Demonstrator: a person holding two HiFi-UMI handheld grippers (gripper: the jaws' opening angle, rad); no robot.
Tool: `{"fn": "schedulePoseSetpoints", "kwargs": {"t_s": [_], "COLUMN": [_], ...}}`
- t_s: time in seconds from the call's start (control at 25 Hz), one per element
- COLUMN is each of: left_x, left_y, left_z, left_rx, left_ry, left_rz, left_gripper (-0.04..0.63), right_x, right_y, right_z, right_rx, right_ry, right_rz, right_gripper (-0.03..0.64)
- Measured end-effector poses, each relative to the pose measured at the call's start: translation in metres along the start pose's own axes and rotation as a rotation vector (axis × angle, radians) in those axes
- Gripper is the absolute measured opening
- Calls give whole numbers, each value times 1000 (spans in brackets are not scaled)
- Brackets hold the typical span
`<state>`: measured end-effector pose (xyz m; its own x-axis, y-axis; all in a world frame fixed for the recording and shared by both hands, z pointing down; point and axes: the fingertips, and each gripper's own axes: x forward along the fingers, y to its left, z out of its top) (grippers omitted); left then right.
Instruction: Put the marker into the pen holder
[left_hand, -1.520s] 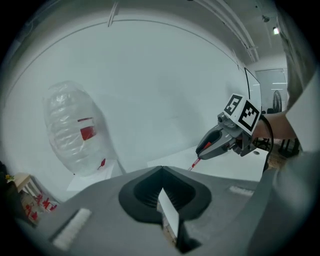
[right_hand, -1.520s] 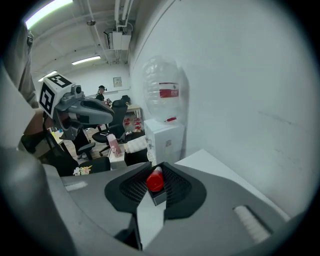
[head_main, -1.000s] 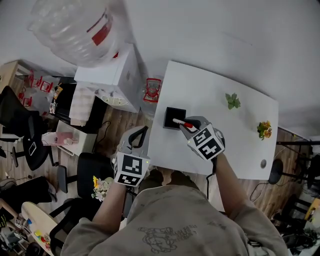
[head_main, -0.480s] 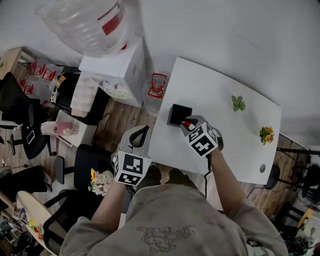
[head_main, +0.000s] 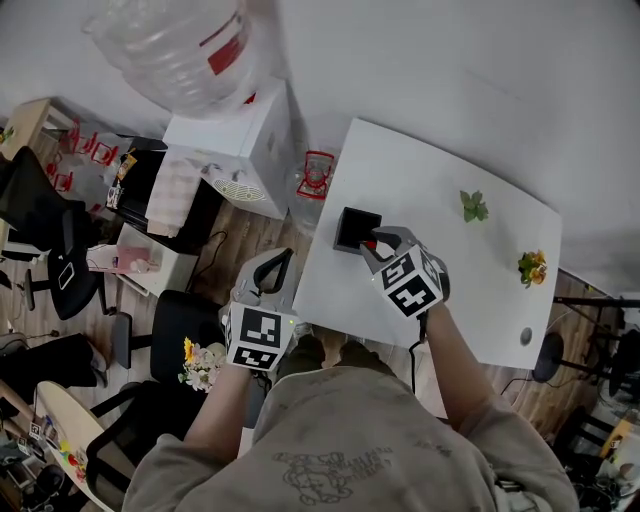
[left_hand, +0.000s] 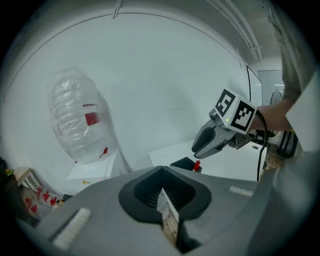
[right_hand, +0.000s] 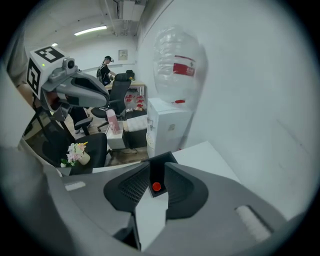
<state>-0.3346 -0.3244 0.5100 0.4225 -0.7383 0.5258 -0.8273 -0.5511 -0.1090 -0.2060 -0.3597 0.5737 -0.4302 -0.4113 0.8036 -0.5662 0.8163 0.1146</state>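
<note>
The black square pen holder (head_main: 352, 226) stands at the near left corner of the white table (head_main: 460, 270). The marker's red cap (head_main: 370, 244) pokes out of the holder. In the left gripper view the marker (left_hand: 197, 165) stands upright in the holder (left_hand: 183, 163), just under my right gripper (left_hand: 200, 149). In the right gripper view the marker's red end (right_hand: 156, 186) shows in the gap, narrower than it. My right gripper (head_main: 375, 243) hangs over the holder, a little open. My left gripper (head_main: 285, 258) is off the table's left edge, shut and empty.
A white water dispenser (head_main: 240, 140) with a big clear bottle (head_main: 175, 50) stands left of the table. Two small plants (head_main: 472, 206) (head_main: 530, 266) sit on the table's far side. Black chairs (head_main: 170, 330) and a flower bunch (head_main: 200, 365) are on the floor at left.
My right gripper brought the marker from a slant beside the holder to upright inside it, and now only the red cap shows. My left gripper stayed put.
</note>
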Motion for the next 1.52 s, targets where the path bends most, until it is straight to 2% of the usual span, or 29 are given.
{"fn": "schedulePoseSetpoints", "kwargs": {"t_s": [0.2,0.44,0.6,0.8,1.08,1.2,1.32,1.52], "left_x": [-8,-23,-45,-77,-109,-119,-123,-121], "left_y": [-2,3,2,2,3,4,3,5], "left_z": [30,75,118,164,205,216,221,214], "left_rx": [30,80,13,42,28,41,43,39], "left_ry": [-51,-131,-228,-341,-423,-445,-468,-459], "left_rz": [9,36,6,28,28,40,35,46], "left_gripper": [0,0,0,0,0,0,0,0], "right_x": [-48,-112,-164,-223,-298,-314,-319,-317], "right_y": [-15,-31,-39,-45,-49,-47,-48,-45], "right_z": [31,73,95,114,128,126,121,112], "right_rx": [9,51,65,96,127,139,139,162], "right_ry": [-138,-360,-512,-680,-897,-932,-919,-912], "right_rz": [-72,-148,-224,-286,-361,-362,-373,-349], "right_gripper": [98,51,37,29,29,29,28,29]}}
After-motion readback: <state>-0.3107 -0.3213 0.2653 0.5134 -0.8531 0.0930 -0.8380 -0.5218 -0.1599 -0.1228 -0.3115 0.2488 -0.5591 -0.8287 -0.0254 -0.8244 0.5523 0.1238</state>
